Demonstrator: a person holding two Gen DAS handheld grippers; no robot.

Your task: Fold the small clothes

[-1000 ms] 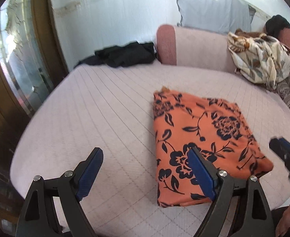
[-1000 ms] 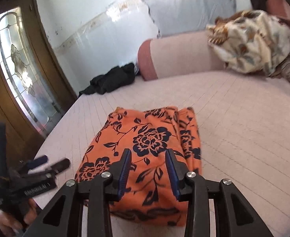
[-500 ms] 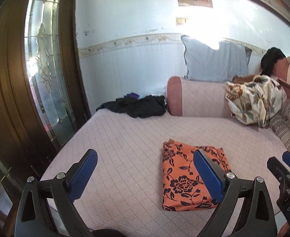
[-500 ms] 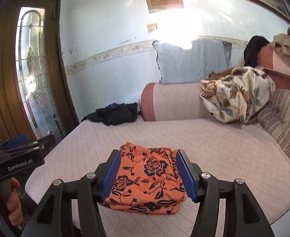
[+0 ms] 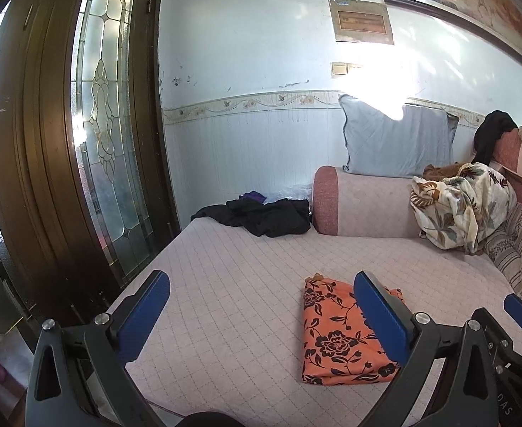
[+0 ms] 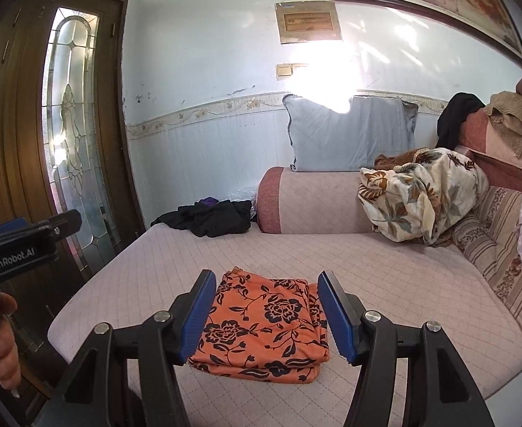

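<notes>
Orange floral garment (image 6: 261, 323) lies folded into a compact rectangle, several layers visible at its near edge, flat on the quilted pink sofa seat (image 6: 385, 277); no pad touches it. It sits ahead of and below the right gripper (image 6: 266, 315), framed in the gap between the two blue pads, which stand moderately apart with nothing between them (cloth is well beyond the tips, not in the grip). From the left gripper (image 5: 261, 320) the same garment (image 5: 335, 334) is ahead and toward its right-hand finger, partly hidden behind that pad; this gripper is widening to its broadest spread, empty. Both tools hang clear above the seat, pointing slightly down. A hand (image 6: 5, 341) on the left tool's handle shows at the edge of the right wrist view. Judgement on progress: this piece looks finished, edges roughly squared, nothing left trailing. Further out, beyond the garment toward the far end of the seat, a crumpled black garment (image 6: 207, 219) lies unfolded beside the bolster (image 6: 314, 203); ahead and to the right a cream floral cloth (image 6: 421, 192) is bunched on the sofa. Either may be next in line, though whether they belong to the task cannot be told. Grey pillow (image 6: 350, 135) leans on the wall behind.
</notes>
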